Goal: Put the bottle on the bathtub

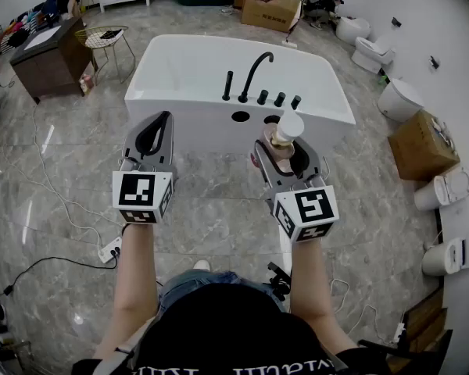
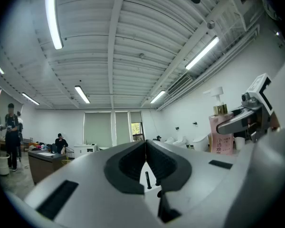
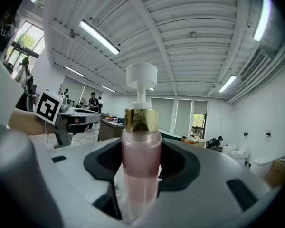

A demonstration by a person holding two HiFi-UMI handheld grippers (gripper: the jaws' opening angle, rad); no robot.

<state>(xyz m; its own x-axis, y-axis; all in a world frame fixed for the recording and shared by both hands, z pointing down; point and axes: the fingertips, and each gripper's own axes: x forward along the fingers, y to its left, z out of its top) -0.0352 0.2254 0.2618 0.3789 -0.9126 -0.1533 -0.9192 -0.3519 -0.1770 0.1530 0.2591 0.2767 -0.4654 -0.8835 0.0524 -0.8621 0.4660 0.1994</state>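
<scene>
1. Head view: the person holds both grippers out, side by side, in front of a white bathtub (image 1: 180, 73); the left gripper (image 1: 166, 119) has its jaws pressed together with nothing in them; the right gripper (image 1: 286, 153) is clamped on a pump bottle (image 1: 286, 131), which stands upright in the jaws and shows against the tub's near wall, below the black faucet (image 1: 254, 73) on the rim; the bottle is carried in the air and does not rest on the tub; grey marble floor (image 1: 219, 209) lies below.
2. Left gripper view: the two dark pads (image 2: 133, 163) meet along their tips, with no thing between them; off to the right, the pink bottle is seen with its gold collar and white pump, gripped by the other tool.
3. Right gripper view: the bottle fills the middle, its pink body squeezed between the dark pads on both sides; the left gripper's marker cube (image 3: 49, 106) shows at the left.
</scene>
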